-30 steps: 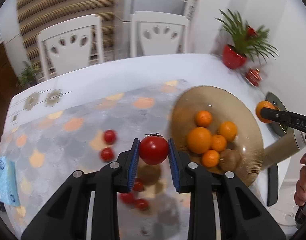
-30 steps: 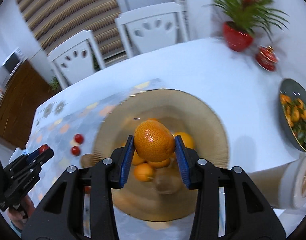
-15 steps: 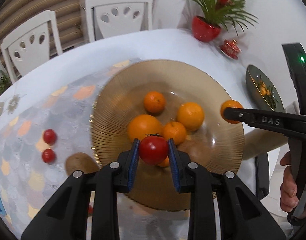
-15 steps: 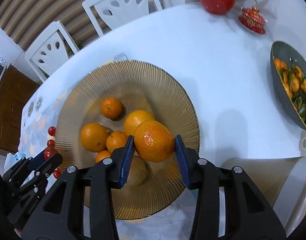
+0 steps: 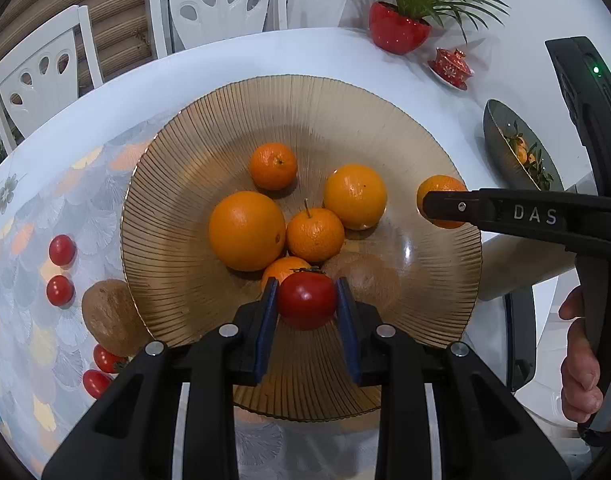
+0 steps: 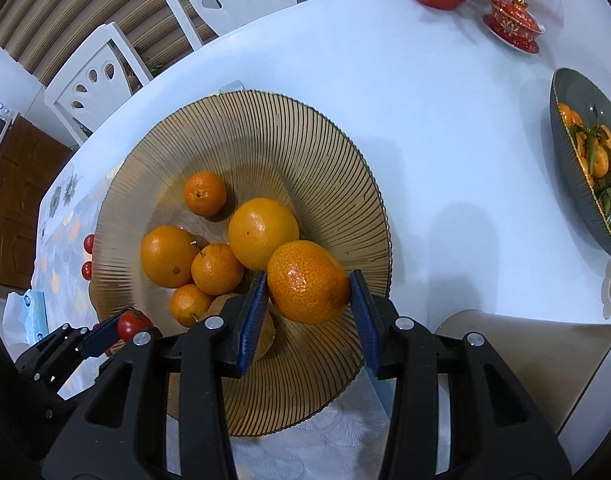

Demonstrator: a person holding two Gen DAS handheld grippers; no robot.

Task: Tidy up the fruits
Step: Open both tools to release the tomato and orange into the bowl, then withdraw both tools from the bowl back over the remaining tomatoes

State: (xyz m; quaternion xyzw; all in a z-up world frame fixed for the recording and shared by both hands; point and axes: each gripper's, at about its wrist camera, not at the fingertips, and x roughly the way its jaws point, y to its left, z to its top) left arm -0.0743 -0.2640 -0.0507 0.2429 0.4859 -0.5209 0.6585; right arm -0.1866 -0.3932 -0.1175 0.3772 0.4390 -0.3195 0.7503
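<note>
2 white chairs (image 5: 221,4), striped wall (image 6: 65,8), wood cabinet (image 6: 13,204)

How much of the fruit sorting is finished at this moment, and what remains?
Done: five oranges and a kiwi lie in the amber bowl. In hand: the left tool holds a tomato and the right tool a mandarin, both above the bowl. Left: another kiwi and four small tomatoes on the mat.

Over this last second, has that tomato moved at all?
Yes. The tomato, clamped in the left gripper, travelled from over the patterned cloth to above the ribbed amber bowl.
</note>
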